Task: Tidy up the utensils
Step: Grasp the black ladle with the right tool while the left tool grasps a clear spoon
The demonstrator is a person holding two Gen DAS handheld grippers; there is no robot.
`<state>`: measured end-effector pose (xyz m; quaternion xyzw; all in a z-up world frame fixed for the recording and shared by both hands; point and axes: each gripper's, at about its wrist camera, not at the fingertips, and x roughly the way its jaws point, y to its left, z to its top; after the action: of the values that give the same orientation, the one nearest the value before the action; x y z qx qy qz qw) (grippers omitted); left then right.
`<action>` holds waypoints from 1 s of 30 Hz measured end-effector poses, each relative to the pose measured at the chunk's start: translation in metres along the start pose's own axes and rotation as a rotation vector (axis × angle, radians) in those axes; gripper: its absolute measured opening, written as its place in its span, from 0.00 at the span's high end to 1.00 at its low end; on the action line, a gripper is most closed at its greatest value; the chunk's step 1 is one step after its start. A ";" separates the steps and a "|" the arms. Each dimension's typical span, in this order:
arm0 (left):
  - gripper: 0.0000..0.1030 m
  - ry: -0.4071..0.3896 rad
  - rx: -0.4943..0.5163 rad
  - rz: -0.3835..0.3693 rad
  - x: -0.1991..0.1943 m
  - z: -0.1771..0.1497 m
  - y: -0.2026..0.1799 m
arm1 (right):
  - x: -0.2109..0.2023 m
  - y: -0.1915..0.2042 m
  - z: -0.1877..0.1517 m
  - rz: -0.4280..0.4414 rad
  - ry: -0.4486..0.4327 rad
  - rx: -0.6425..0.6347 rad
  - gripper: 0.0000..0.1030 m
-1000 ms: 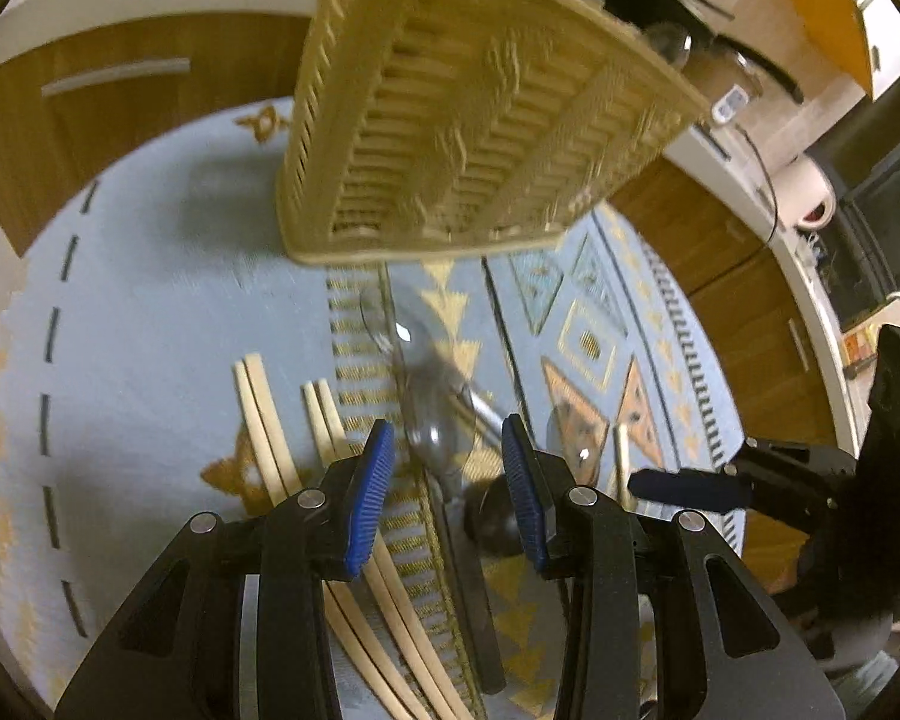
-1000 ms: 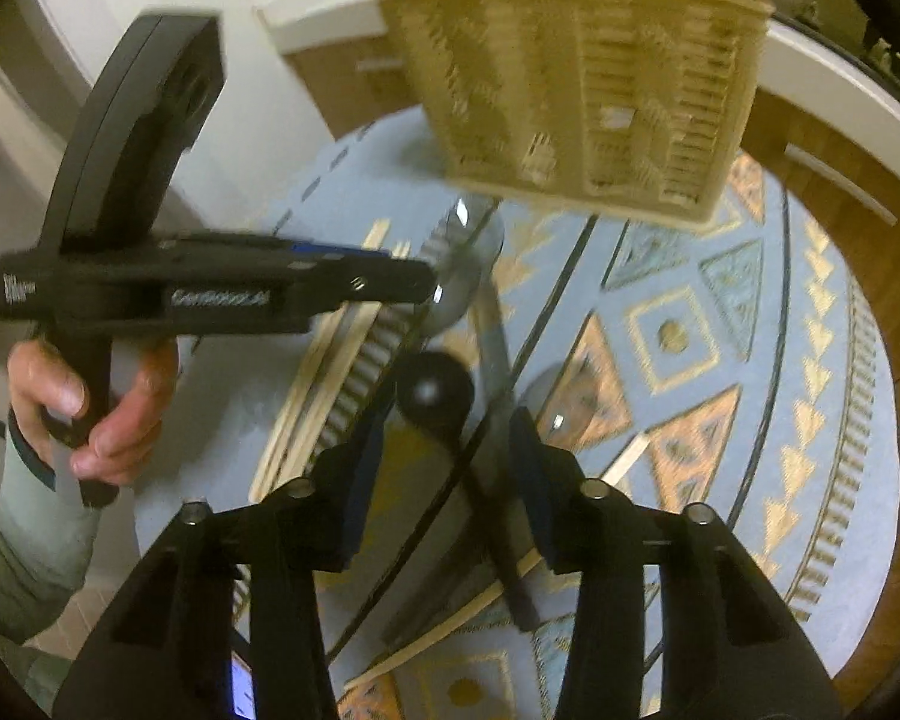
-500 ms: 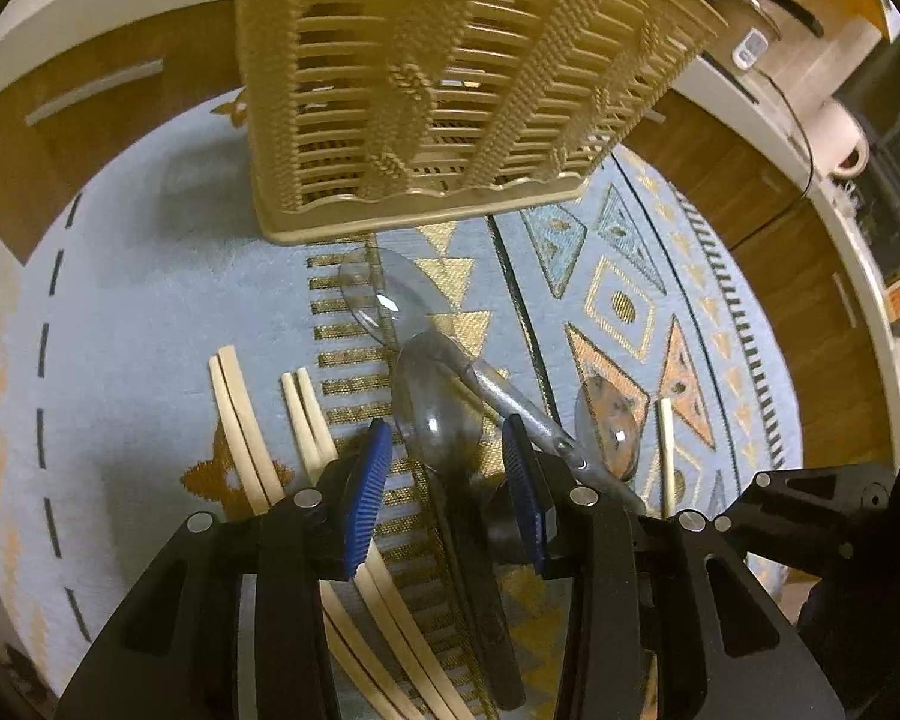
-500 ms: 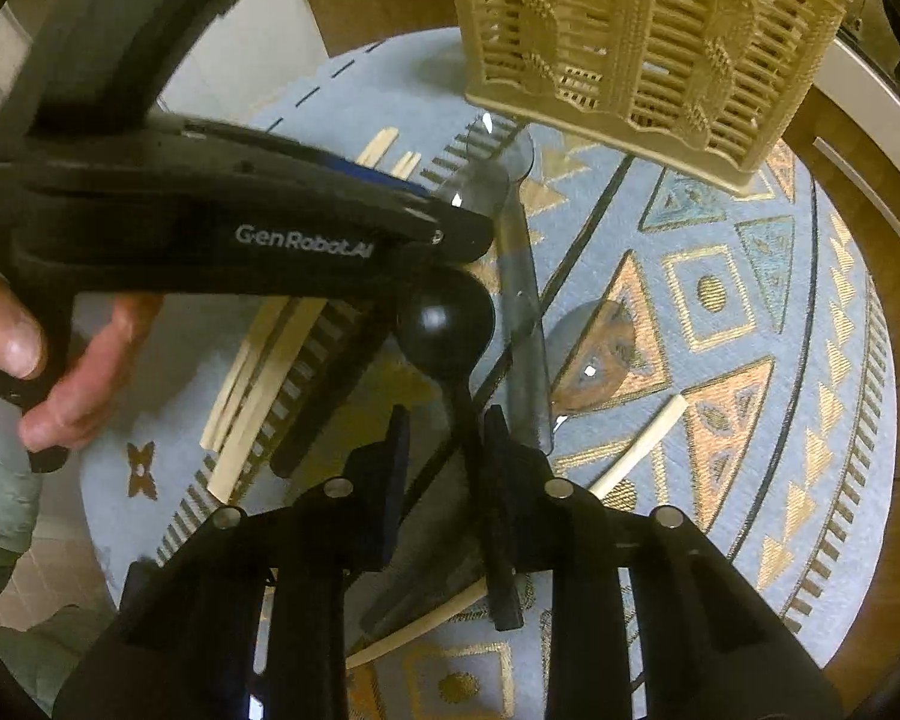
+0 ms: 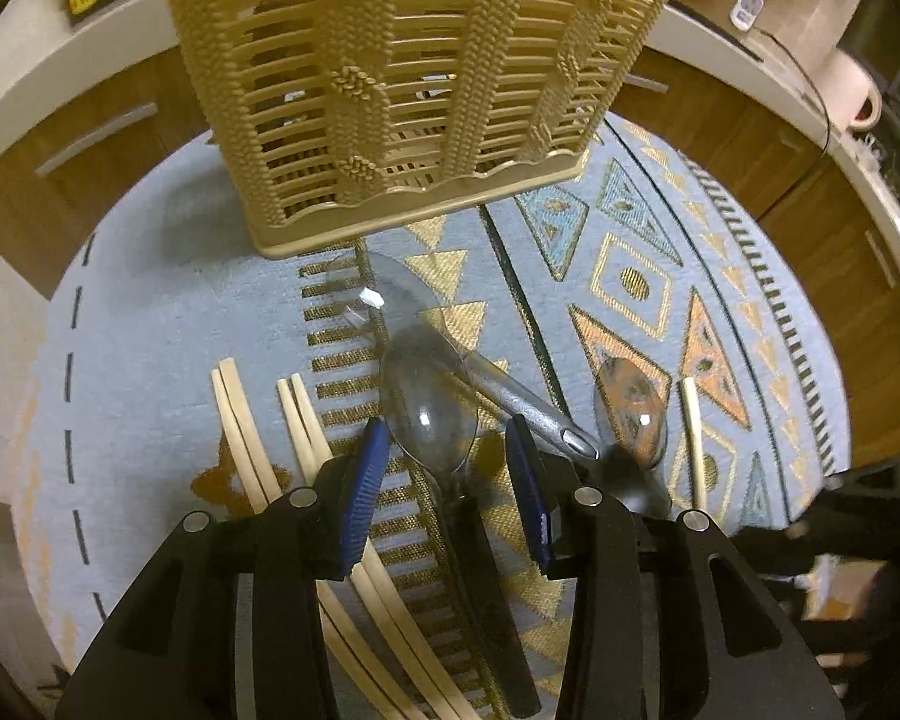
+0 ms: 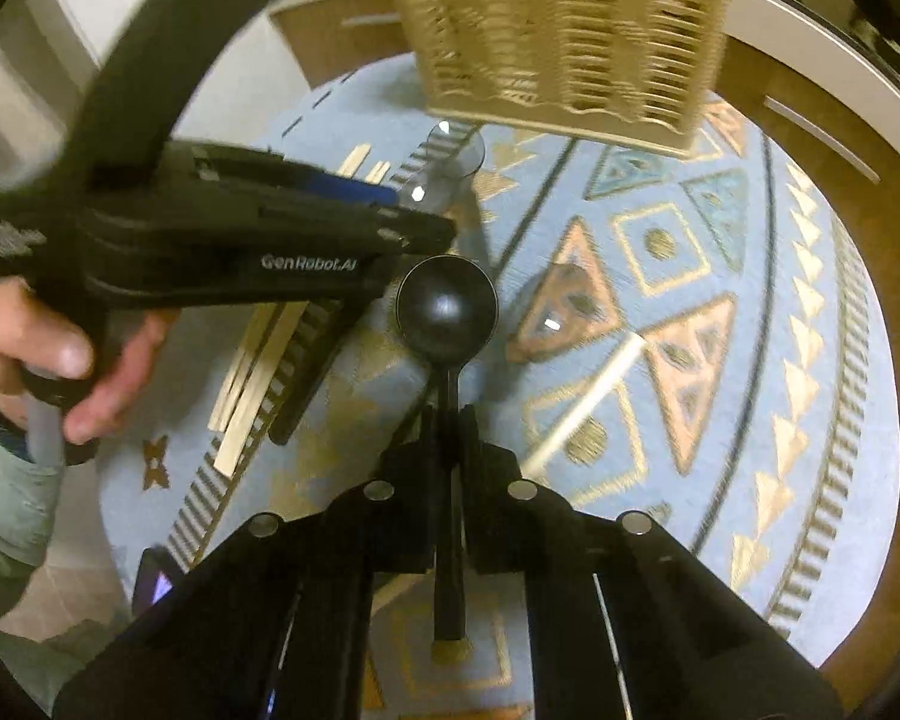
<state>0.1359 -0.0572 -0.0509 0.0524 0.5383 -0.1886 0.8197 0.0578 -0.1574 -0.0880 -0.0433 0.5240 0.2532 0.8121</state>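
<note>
At the top centre of the left wrist view stands the beige slatted utensil basket point(image 5: 414, 78), resting on the patterned blue cloth point(image 5: 168, 312) that covers the round table point(image 5: 798, 276); through its slats nothing can be made out inside (the gaps are too dark and narrow to tell). The same basket fills the top centre of the right wrist view, blurred. Below the basket, in the middle of the left view, lies a clear plastic spoon point(image 5: 384, 300), and just under it a second clear spoon point(image 5: 432, 414) whose bowl sits between the blue pads of the left tool point(image 5: 450, 474), its dark handle running down toward the bottom of the frame. The left tool stands wide, its pads either side of that spoon without touching it. A grey metal handle point(image 5: 522, 405) crosses diagonally behind the spoon bowl toward the lower right. Two pairs of wooden chopsticks point(image 5: 258, 432) lie at the lower left of the frame, one pair passing under the left pad. A third clear spoon point(image 5: 630, 408) rests right of centre over an orange diamond in the cloth, with a single pale chopstick point(image 5: 693, 438) just beside it. In the right wrist view the right tool point(image 6: 450, 420) is closed tight on the thin stem of a black ladle-like spoon point(image 6: 447, 306), whose round bowl sits in the middle of the frame, lifted clear of the cloth. The person's left hand point(image 6: 48, 360) grips the other tool's handle at the left edge.
</note>
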 end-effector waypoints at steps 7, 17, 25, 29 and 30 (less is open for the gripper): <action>0.66 0.008 0.035 0.144 0.004 -0.001 -0.030 | -0.037 -0.051 -0.019 0.084 -0.078 0.085 0.95; 0.98 -0.023 0.013 0.191 0.000 -0.007 -0.052 | -0.018 -0.104 0.004 -0.041 -0.036 0.181 0.95; 0.98 -0.042 -0.051 -0.026 -0.010 -0.025 -0.027 | -0.005 -0.113 0.010 -0.072 0.058 0.243 0.93; 0.97 -0.015 -0.030 -0.151 -0.012 -0.029 -0.017 | -0.002 -0.116 0.023 -0.074 0.136 0.292 0.88; 0.97 -0.005 -0.027 -0.174 -0.011 -0.028 -0.014 | -0.001 -0.117 0.028 -0.075 0.151 0.297 0.83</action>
<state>0.1027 -0.0589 -0.0508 -0.0060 0.5414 -0.2520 0.8021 0.1340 -0.2497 -0.0973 0.0385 0.6133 0.1385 0.7767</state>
